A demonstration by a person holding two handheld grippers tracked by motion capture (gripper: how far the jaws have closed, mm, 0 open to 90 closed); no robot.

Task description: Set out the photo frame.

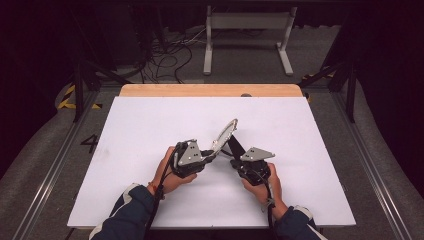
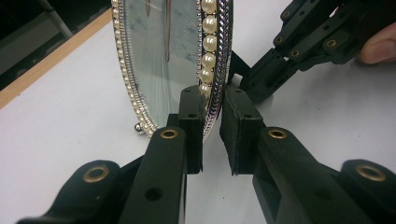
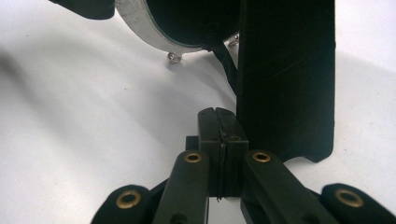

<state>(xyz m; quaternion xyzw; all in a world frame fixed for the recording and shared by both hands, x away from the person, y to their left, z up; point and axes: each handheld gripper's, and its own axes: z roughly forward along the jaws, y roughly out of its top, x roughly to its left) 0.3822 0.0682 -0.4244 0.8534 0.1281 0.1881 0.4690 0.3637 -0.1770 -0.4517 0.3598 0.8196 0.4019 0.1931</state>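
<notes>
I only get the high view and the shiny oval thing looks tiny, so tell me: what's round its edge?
Observer: In the left gripper view, a row of pearls runs along the silver rim of the oval frame.
Operator: Is the left tool holding it?
Observer: Yes. The left tool has one jaw in front of the rim and one behind, shut on it.
Operator: And the right tool?
Observer: In the right gripper view, the right tool has its jaws shut together, right beside the black back stand of the frame.
</notes>
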